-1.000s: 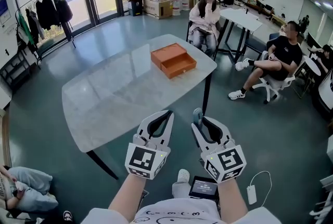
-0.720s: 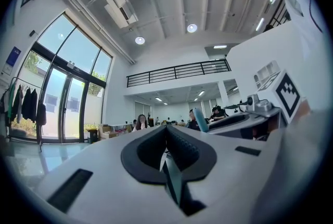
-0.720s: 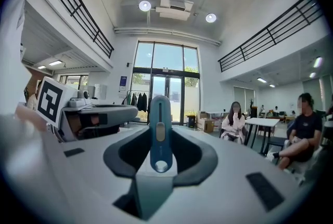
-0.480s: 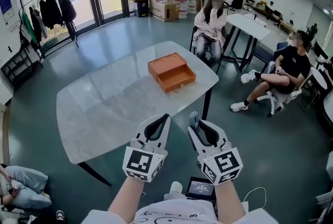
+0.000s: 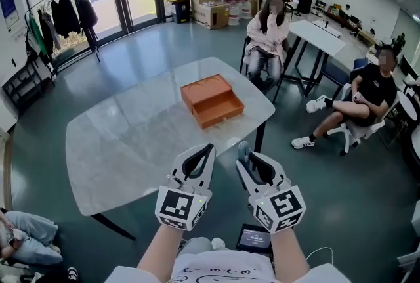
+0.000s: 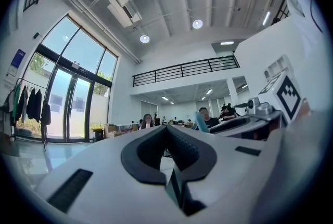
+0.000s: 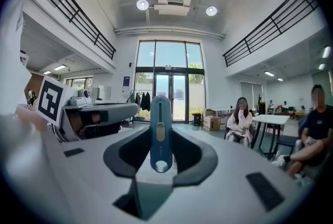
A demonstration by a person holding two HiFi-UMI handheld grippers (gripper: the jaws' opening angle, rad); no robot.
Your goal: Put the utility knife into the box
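Observation:
An orange box (image 5: pixel 211 101) with its front drawer pulled open sits near the far right corner of the marble table (image 5: pixel 125 137). My right gripper (image 5: pixel 247 155) is shut on a blue utility knife (image 5: pixel 244 148), which stands upright between the pads. The right gripper view shows the knife (image 7: pixel 160 132) centred in the jaws, slider facing me. My left gripper (image 5: pixel 207 150) hangs beside it, shut and empty, and its tips (image 6: pixel 167 128) meet. Both grippers hover at the table's near edge, well short of the box.
Two people sit on chairs (image 5: pixel 268 32) (image 5: pixel 367 94) beyond the table's right side, by a white desk (image 5: pixel 318 29). Cardboard boxes (image 5: pixel 213 9) stand by the glass doors and a coat rack (image 5: pixel 62 19) at far left. A small screen device (image 5: pixel 254 237) lies on the floor.
The table and orange box have drawn nearer and lower in the head view as both grippers travel forward together. The knife stays gripped in the right gripper.

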